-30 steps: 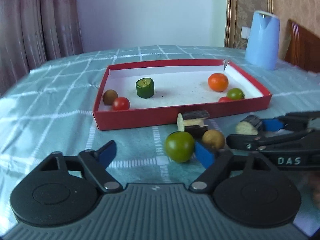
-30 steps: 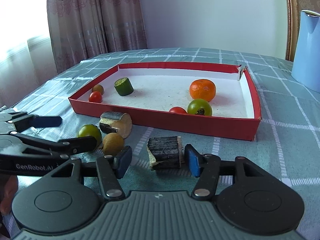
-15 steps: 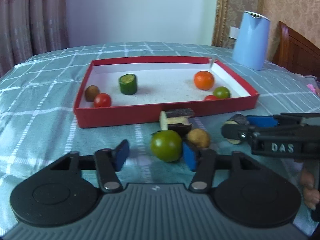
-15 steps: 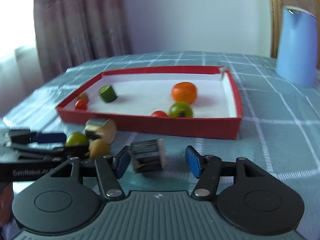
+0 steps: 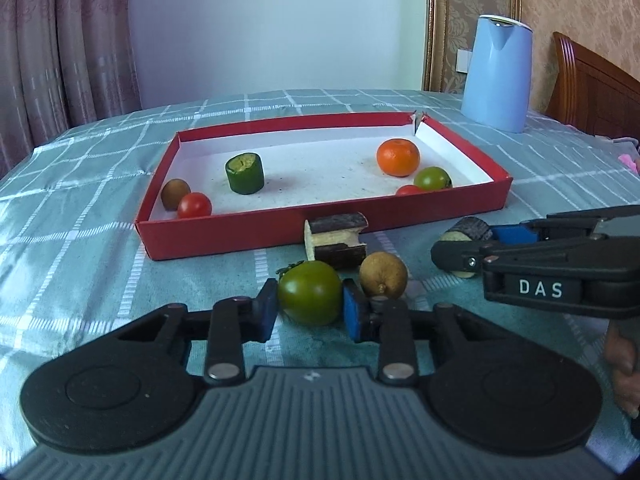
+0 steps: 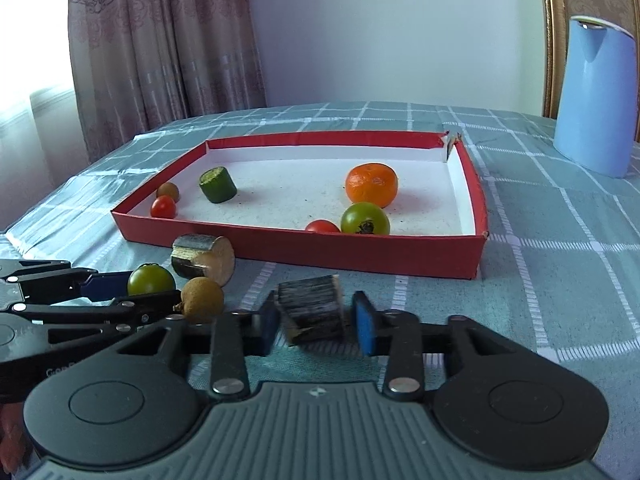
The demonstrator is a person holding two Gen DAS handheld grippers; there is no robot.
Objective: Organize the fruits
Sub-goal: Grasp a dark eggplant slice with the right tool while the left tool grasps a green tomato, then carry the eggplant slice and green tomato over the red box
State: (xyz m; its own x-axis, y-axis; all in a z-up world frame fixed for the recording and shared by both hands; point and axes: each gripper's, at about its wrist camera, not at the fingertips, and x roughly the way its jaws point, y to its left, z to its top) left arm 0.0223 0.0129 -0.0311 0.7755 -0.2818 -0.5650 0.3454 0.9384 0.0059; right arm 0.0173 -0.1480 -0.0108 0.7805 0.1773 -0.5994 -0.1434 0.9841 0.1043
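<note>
my left gripper (image 5: 308,312) jaws just closed onto green tomato (image 5: 310,292) | right gripper (image 6: 316,326) jaws just closing around dark chunk (image 6: 312,308), contact unclear | both just before red tray (image 5: 248,236) | lift next

Black gripper (image 5: 310,312), blue pads (image 5: 354,312)

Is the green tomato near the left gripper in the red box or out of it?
Out. The green tomato sits on the tablecloth before the red box, pinched by the left gripper.
</note>
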